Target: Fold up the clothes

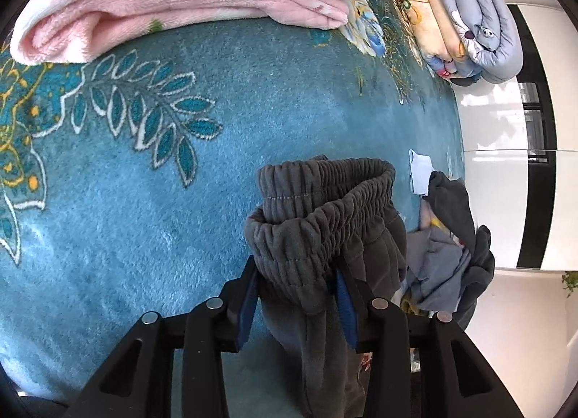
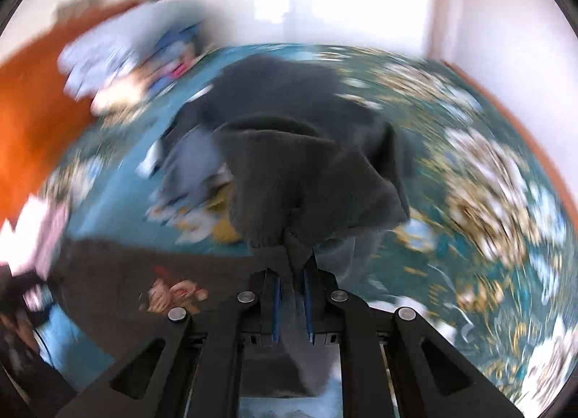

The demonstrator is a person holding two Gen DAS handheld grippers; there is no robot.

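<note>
Left gripper [image 1: 296,295] is straddling the bunched elastic waistband of the grey trousers [image 1: 325,208], jaws partly apart; whether the pads are gripping is unclear. Right gripper [image 2: 292,304] is pinching a thin fold of the same grey cloth tight. The garment is hanging between both above the teal patterned blanket [image 1: 144,201], probably for spreading before folding. Pink folded blanket [image 1: 180,3] is lying well apart

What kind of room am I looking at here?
Probably a bedroom at home: a teal plush leaf-patterned bedspread, a folded pink fleece blanket, and stacked folded quilts suggest a bed.
</note>
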